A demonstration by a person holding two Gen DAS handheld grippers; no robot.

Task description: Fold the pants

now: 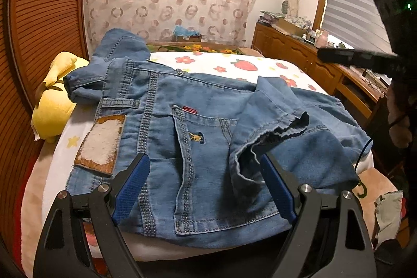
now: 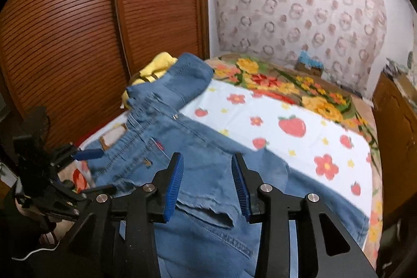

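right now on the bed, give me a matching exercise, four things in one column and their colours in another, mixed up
Things:
1. pants
2. plush toy
3. waistband patch
4. pocket tag

Colours:
a. red
b. yellow
c. blue denim
d. brown rim, whitish middle

Pairs: 1-c, 2-b, 3-d, 4-a

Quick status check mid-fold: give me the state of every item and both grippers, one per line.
Blue denim pants: lying on the bed, partly folded, one leg hem doubled back over the seat.
Left gripper: open, jaws wide over the denim, holding nothing.
Right gripper: open, no cloth pinched.
Yellow plush toy: resting beside the waistband.
Strawberry-print sheet: spread flat.
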